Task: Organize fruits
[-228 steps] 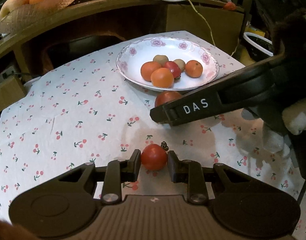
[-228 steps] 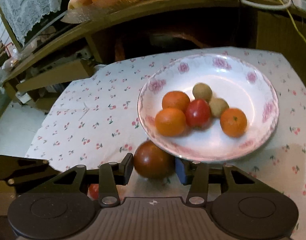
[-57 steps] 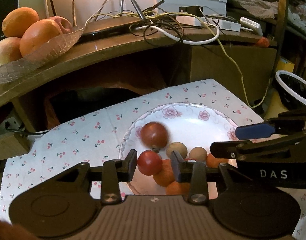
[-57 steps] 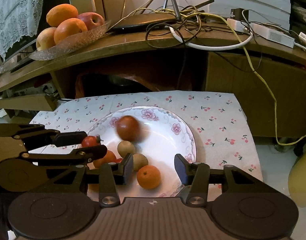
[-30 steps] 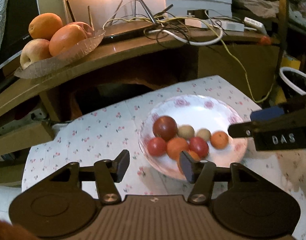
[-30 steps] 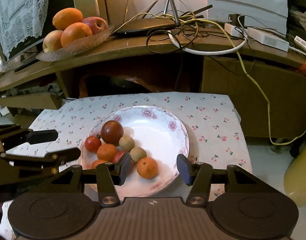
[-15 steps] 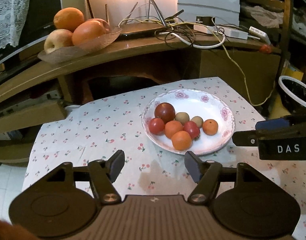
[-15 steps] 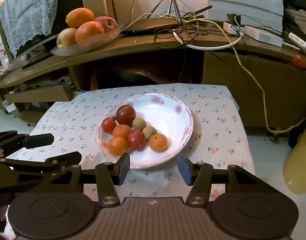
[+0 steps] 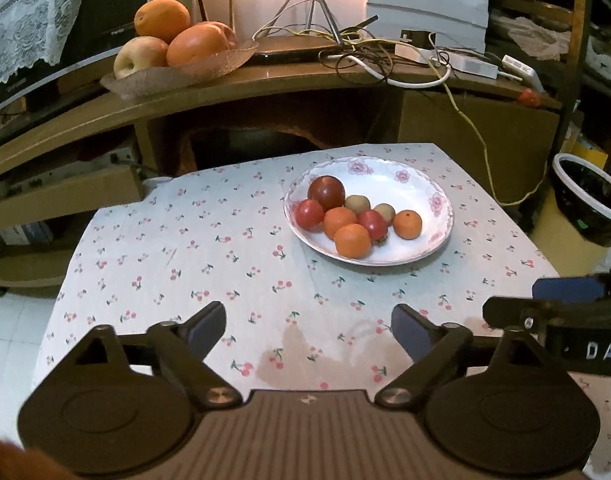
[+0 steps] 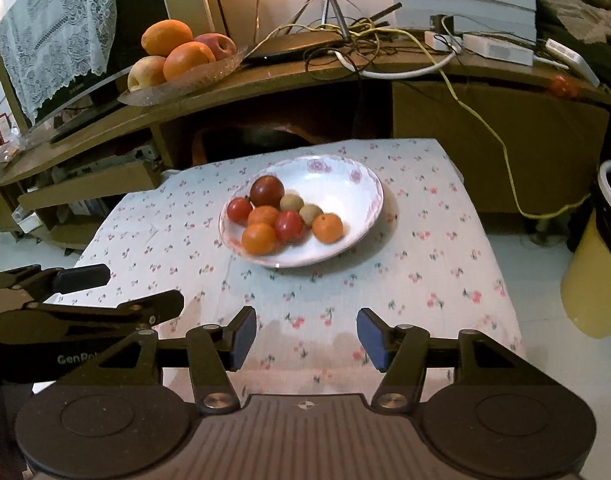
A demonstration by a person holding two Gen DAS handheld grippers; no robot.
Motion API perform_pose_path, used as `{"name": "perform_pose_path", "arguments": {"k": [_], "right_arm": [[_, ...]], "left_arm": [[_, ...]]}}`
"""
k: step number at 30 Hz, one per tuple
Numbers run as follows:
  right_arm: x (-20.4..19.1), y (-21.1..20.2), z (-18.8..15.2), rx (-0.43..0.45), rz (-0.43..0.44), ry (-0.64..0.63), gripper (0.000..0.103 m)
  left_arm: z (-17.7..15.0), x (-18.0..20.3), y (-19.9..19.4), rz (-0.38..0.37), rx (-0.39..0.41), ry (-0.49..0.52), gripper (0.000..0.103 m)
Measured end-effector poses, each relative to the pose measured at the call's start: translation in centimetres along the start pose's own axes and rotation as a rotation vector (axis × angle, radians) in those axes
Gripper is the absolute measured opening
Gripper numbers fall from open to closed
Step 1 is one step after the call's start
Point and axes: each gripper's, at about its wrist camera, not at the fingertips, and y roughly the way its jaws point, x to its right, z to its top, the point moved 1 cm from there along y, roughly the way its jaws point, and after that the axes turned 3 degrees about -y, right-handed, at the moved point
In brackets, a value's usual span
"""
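All the fruits (image 9: 355,216) now sit in the plate (image 9: 433,190) toward the far edge of the tabletop (image 9: 185,264) — the small tomato (image 9: 309,214) and dark tomato (image 9: 326,193) released there moments ago. Both tools have drawn back: left gripper (image 9: 307,326) and right gripper (image 10: 305,336) with jaws wide, holding nothing — sorting looks done. Readable: "DAS" and "GenRo…" on the tools.

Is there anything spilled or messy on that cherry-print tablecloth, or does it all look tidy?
One thing stands out: a damp-looking stain darkens the tablecloth near its front edge, just ahead of the open left gripper. The fruit sits neatly in the floral plate, none loose on the cloth.
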Motion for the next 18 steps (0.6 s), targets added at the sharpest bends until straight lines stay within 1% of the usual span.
{"name": "perform_pose_path", "arguments": {"k": [3, 6, 18], "right_arm": [[-0.2, -0.5, -0.7, -0.002, -0.005, 0.007, 0.059], [-0.3, -1.0, -1.2, 0.000, -0.011, 0.012, 0.059], [-1.0, -2.4, -2.9, 0.000, -0.019, 0.028, 0.059]], "left_arm": [[-0.6, 0.4, -0.7, 0.010, 0.004, 0.007, 0.103], [-1.1, 0.6, -1.1, 0.018, 0.000, 0.010, 0.103], [-2.7, 0.2, -2.7, 0.025, -0.023, -0.030, 0.103]]}}
